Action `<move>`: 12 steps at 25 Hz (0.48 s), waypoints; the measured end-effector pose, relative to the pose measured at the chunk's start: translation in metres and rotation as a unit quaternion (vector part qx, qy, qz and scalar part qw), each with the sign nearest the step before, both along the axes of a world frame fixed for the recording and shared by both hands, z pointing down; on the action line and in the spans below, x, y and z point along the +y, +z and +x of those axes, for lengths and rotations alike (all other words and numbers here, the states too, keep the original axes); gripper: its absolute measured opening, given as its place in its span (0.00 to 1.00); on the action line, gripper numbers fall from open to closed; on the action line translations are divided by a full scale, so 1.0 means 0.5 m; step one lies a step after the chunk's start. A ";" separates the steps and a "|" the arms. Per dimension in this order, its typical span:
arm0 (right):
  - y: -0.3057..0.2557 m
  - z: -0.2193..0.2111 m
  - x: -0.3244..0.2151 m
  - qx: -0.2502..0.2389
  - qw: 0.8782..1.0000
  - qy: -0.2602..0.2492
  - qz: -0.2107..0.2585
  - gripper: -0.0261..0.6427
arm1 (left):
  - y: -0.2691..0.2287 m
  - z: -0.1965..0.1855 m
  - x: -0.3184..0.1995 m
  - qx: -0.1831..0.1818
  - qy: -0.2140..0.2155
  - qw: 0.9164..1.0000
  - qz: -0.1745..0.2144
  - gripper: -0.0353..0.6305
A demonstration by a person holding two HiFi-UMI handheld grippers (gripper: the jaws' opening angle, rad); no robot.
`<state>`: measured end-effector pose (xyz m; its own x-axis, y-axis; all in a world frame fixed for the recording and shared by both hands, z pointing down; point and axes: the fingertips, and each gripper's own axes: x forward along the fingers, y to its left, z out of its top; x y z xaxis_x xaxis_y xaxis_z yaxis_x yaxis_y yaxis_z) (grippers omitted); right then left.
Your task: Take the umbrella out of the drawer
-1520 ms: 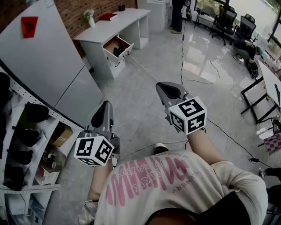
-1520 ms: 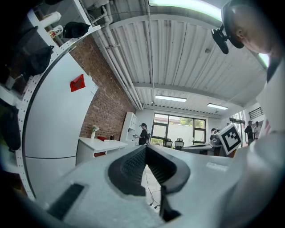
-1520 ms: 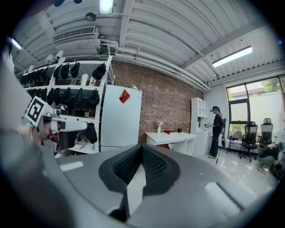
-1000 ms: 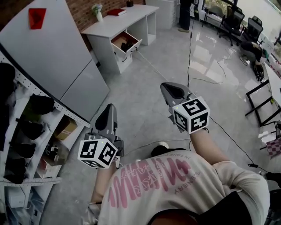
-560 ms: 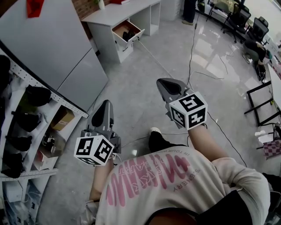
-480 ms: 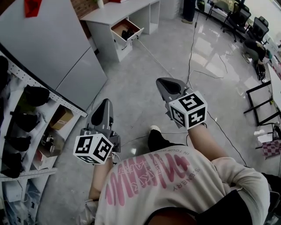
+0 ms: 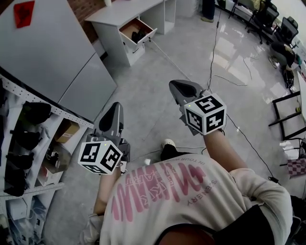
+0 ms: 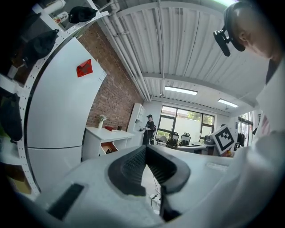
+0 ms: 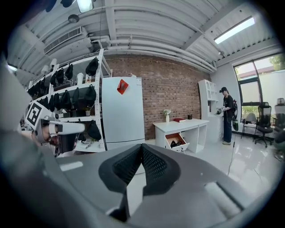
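**A:** Head view first. Where is it?

**B:** Far off. The white table [image 7: 114, 12] stands at the top, and its drawer [image 7: 128, 27] is pulled open, wood-toned inside. The dark lump in it I take to be the folded umbrella [image 7: 139, 34], though it is too small to be sure. Glossy grey floor [image 7: 143, 91] lies between.

**A:** And the tools?

**B:** The left gripper [image 7: 115, 107] and right gripper [image 7: 176, 87] are held out over the floor, well apart from the table. Neither carries anything.

**A:** Left gripper view?

**B:** Its dark, ribbed fingers [image 8: 133, 164] are pressed together at the tips, with nothing pinched. The drawer shows small beyond them, to the left.

**A:** Right gripper view?

**B:** Same story. The fingers [image 9: 153, 167] meet tip to tip, empty. The open drawer sits just right of them, below the brick wall [image 9: 178, 84], with dark shapes inside.

**A:** How will the thing handle?

**B:** My guess is light, with a stiff shaft under soft, slippery fabric. I would pinch across the handle or the strapped middle, not the loose folds, which could slide or bunch.
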<state>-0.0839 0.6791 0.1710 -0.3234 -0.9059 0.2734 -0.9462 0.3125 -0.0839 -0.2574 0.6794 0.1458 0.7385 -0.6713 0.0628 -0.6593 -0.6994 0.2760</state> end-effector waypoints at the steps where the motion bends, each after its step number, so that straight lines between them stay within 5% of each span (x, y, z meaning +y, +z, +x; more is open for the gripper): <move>1: 0.000 0.014 -0.014 -0.003 1.000 -0.001 0.000 0.06 | 0.000 0.015 -0.013 -0.002 0.000 1.000 0.001 0.06; 12: -0.035 0.189 -0.153 -0.042 0.999 -0.015 0.023 0.06 | -0.039 0.183 -0.136 -0.003 -0.012 0.999 0.032 0.06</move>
